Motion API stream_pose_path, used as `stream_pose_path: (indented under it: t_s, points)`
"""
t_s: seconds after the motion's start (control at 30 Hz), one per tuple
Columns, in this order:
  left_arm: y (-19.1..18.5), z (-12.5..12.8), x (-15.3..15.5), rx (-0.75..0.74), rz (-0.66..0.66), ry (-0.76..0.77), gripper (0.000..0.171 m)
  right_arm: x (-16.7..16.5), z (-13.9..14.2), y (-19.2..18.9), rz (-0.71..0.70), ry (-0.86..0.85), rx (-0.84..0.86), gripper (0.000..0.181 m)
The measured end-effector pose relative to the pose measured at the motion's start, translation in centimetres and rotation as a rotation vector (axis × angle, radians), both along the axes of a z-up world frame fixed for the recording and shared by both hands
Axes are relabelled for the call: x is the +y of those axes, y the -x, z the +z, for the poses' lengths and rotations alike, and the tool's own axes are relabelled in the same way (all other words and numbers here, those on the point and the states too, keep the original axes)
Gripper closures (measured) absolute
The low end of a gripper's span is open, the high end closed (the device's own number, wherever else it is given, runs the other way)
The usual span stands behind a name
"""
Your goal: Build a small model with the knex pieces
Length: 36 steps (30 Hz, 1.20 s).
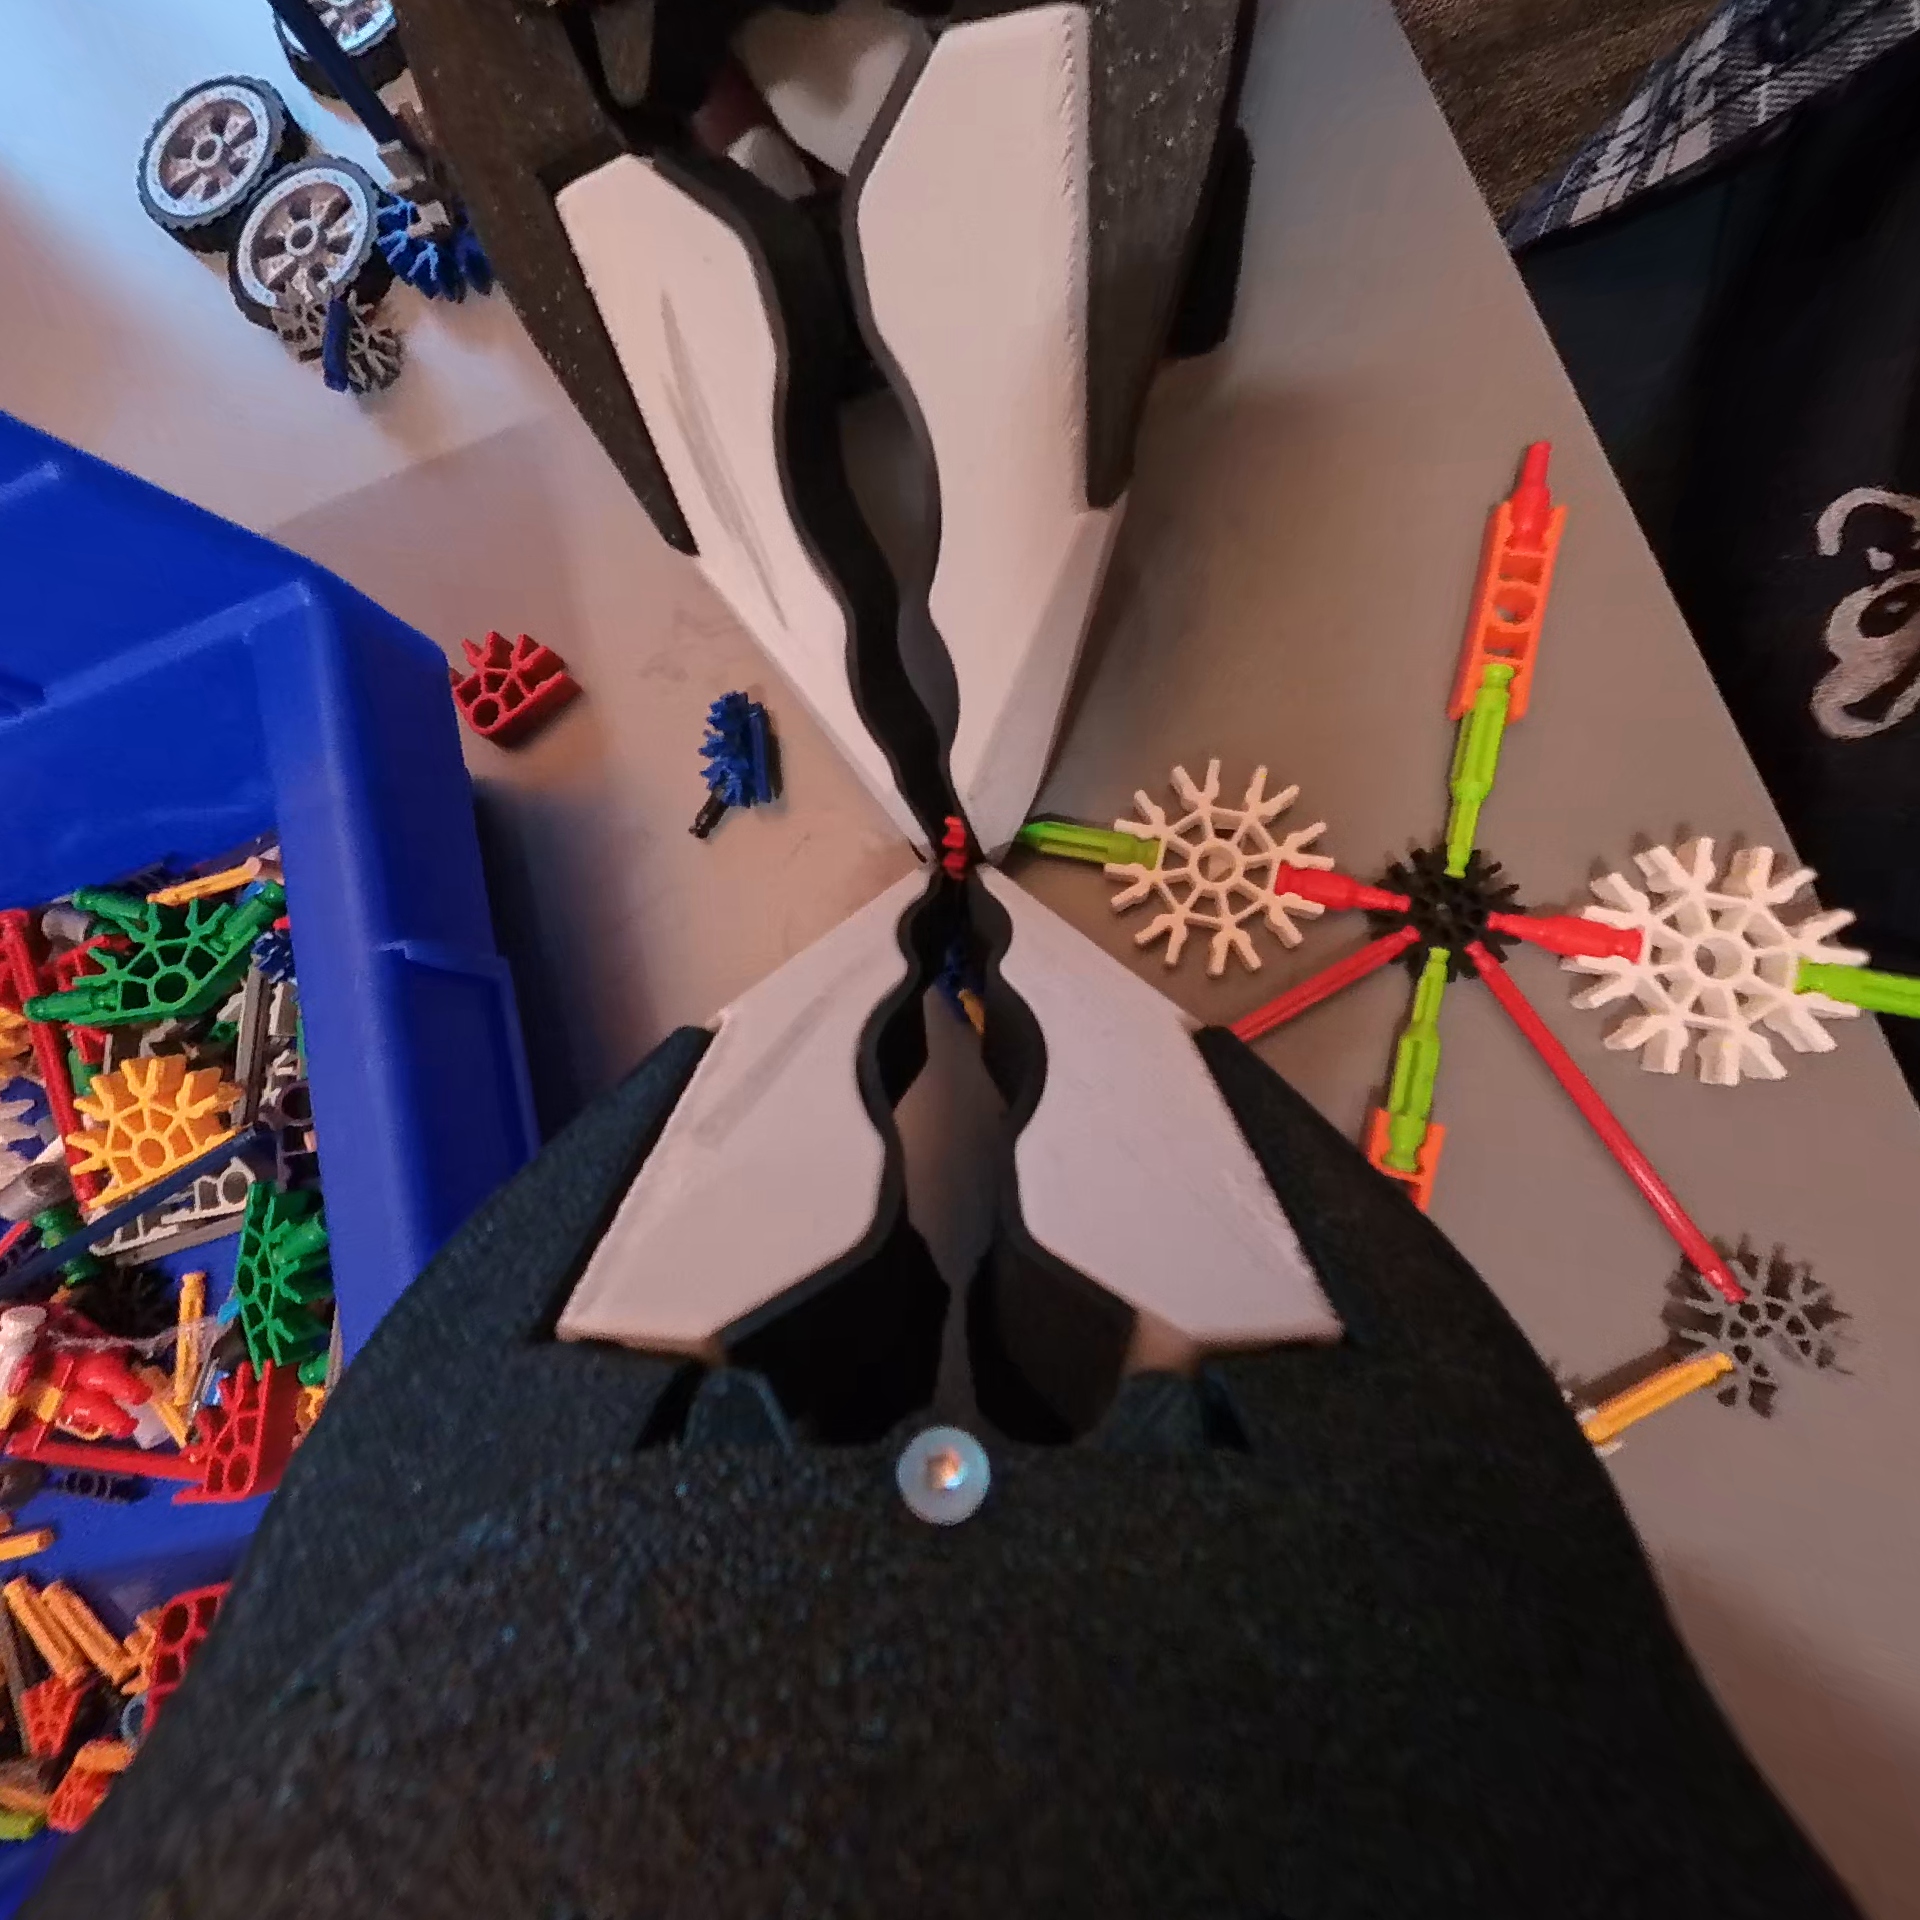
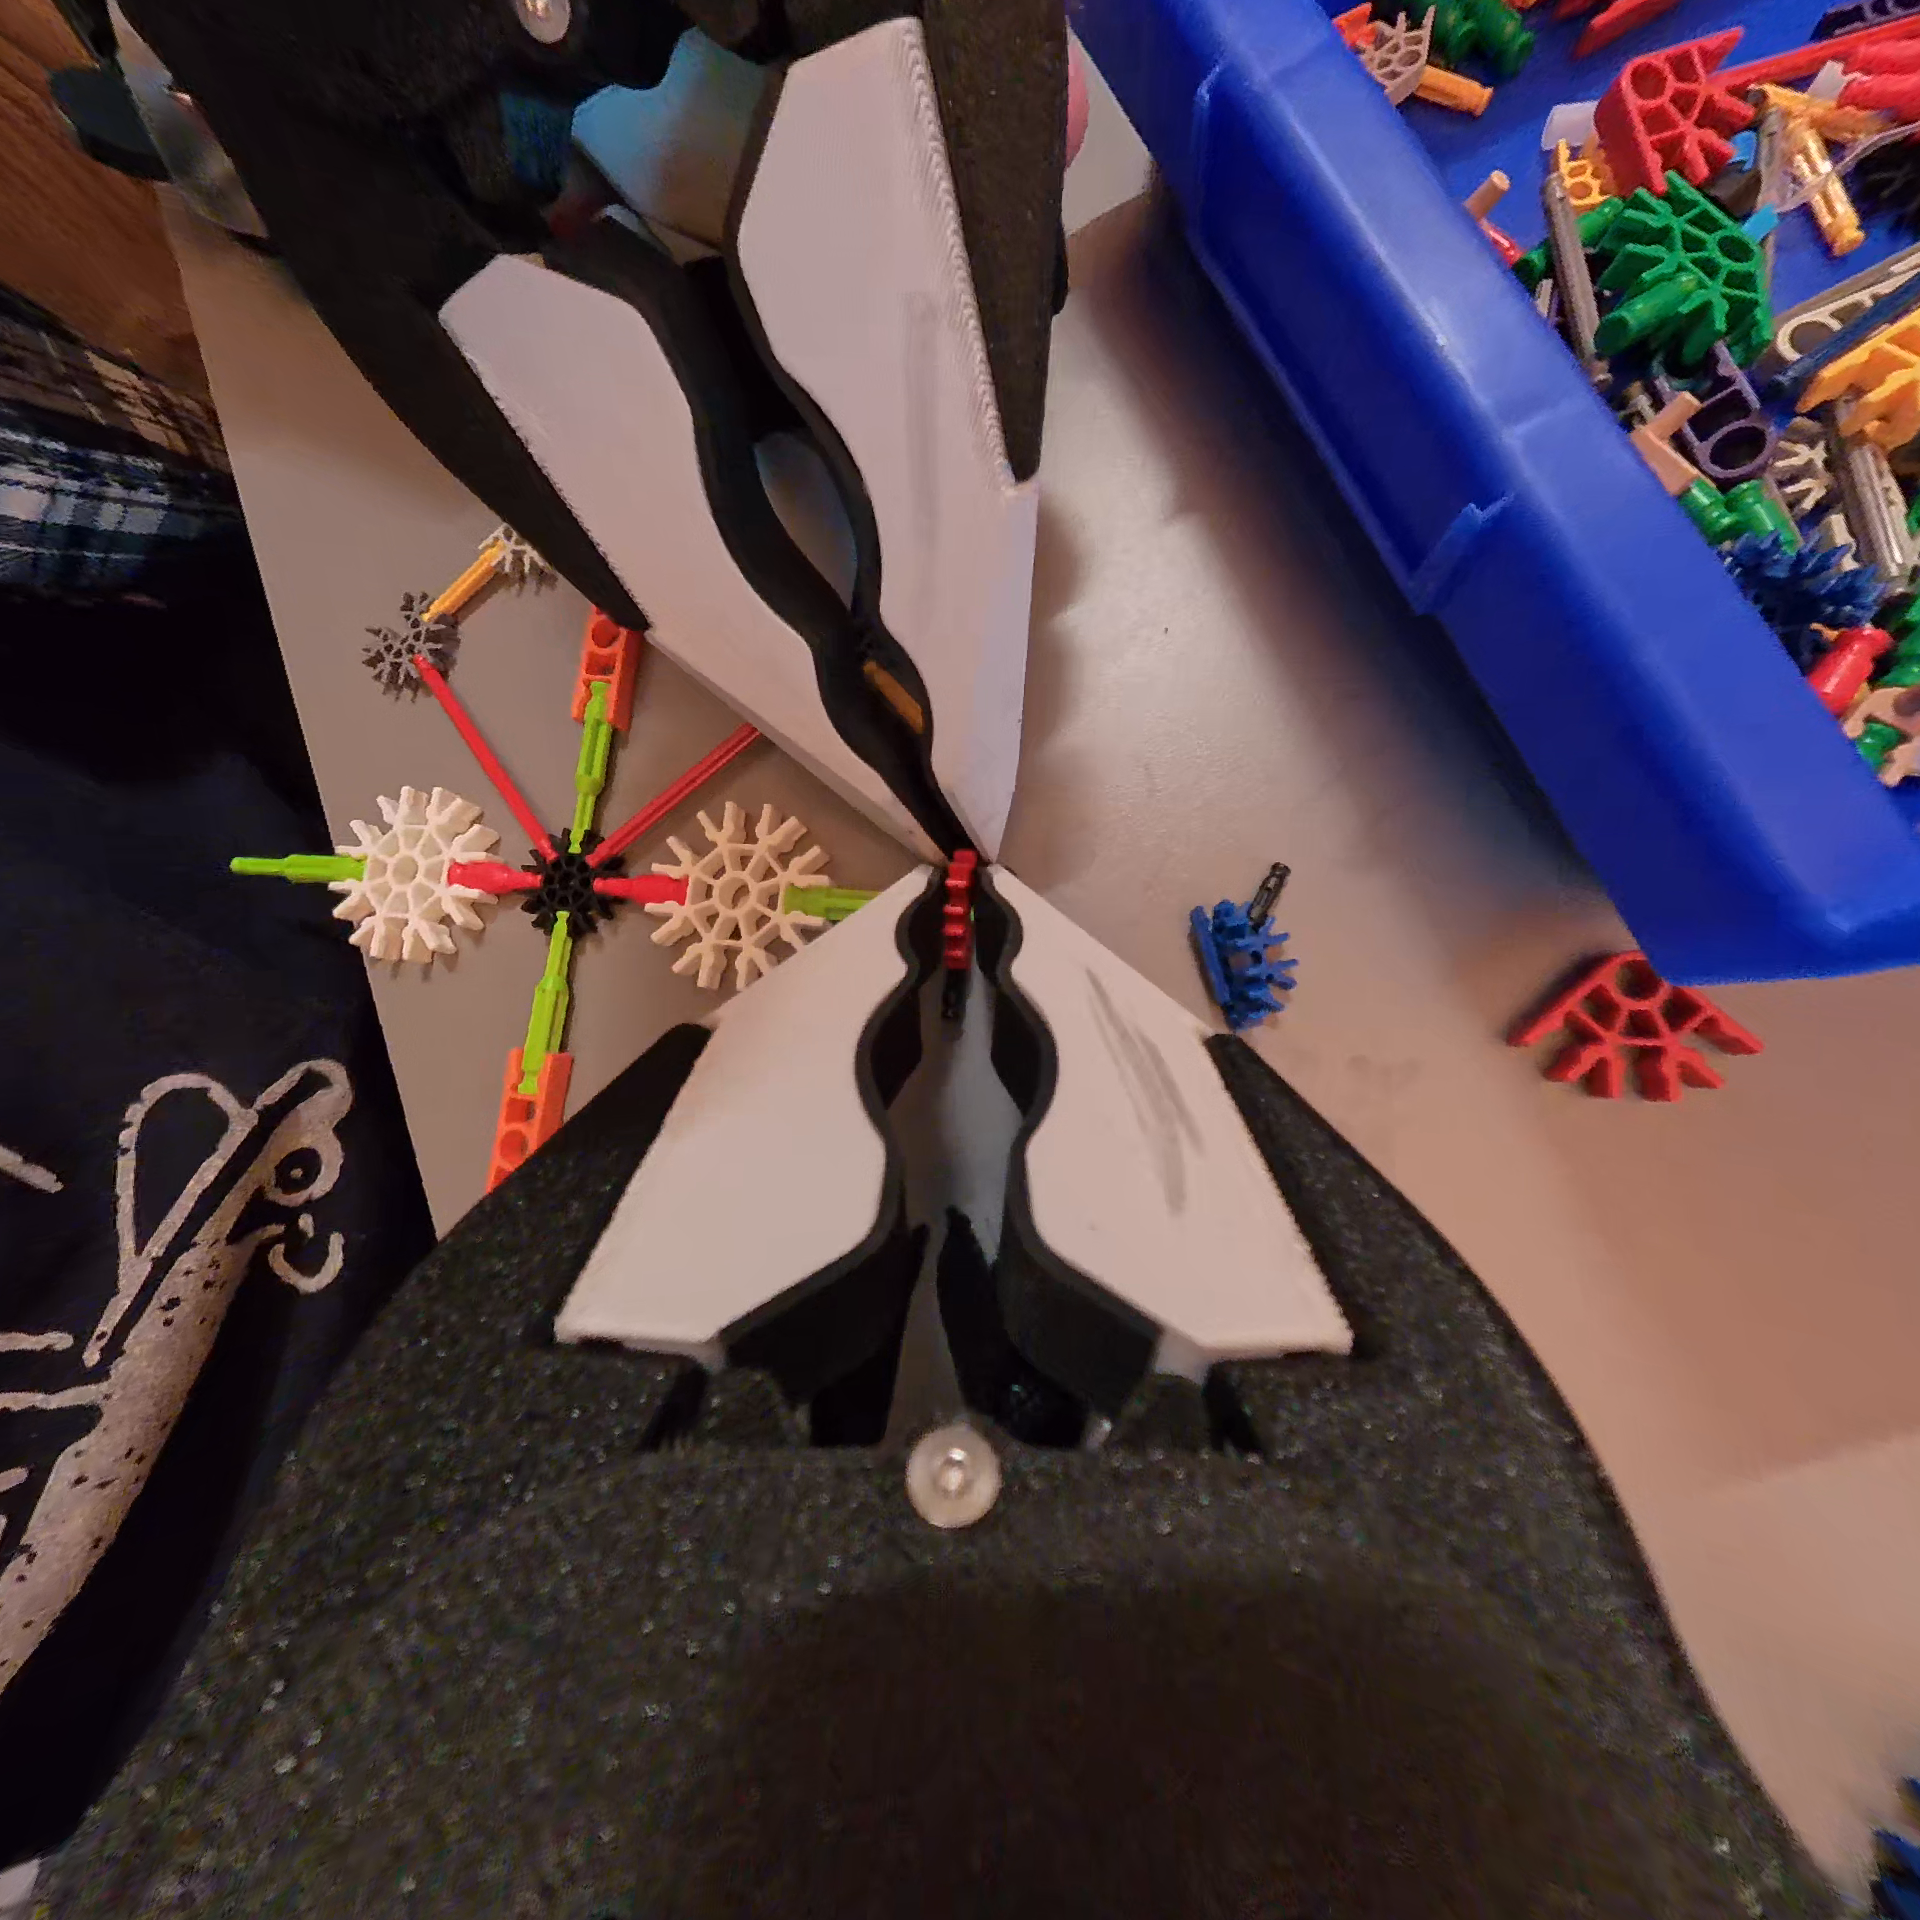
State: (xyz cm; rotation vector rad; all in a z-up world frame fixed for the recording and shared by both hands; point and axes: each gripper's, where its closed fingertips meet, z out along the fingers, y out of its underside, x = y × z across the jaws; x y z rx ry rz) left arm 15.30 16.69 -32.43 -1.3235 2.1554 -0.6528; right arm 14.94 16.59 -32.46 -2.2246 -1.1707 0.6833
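Note:
My left gripper (image 1: 951,904) and my right gripper (image 2: 961,883) meet tip to tip above a grey table (image 1: 1247,623). The right gripper is shut on a small red toothed connector (image 2: 961,906) with a short black rod behind it. The connector also shows in the left wrist view (image 1: 954,844). The left gripper is shut on a small yellow rod (image 2: 894,691) with a bit of blue beside it (image 1: 961,997). Just beside the tips lies a flat build: a black hub (image 1: 1439,909) with red and green rods and two white snowflake connectors (image 1: 1216,868).
A blue bin (image 1: 395,883) full of mixed construction pieces stands close by. A loose red connector (image 1: 511,698) and a blue connector on a black rod (image 1: 740,764) lie between bin and grippers. Wheels (image 1: 260,208) lie farther off. A person in dark clothing is at the table edge (image 2: 156,1143). Both grippers' tips are close together, under 4 cm apart.

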Motion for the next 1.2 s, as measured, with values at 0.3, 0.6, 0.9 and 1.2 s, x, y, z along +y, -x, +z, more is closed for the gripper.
stream_pose_path:
  t_s: [0.3,0.6,0.9,1.2]
  points:
    - [0.6,0.1,1.1,0.035,0.093,0.011,0.152,0.3,1.5,-1.6,-0.057,-0.043,0.003,0.156]
    - [3.1,1.3,1.6,0.077,0.179,0.056,0.147,-0.5,1.2,-3.0,-0.068,-0.083,-0.070,0.160]
    - [5.1,3.8,2.1,0.052,0.224,0.051,0.147,0.1,1.1,-3.2,-0.088,-0.126,-0.098,0.159]
    - [7.5,4.9,2.6,0.080,0.248,0.013,0.144,0.6,1.1,-2.5,-0.063,-0.150,-0.108,0.159]
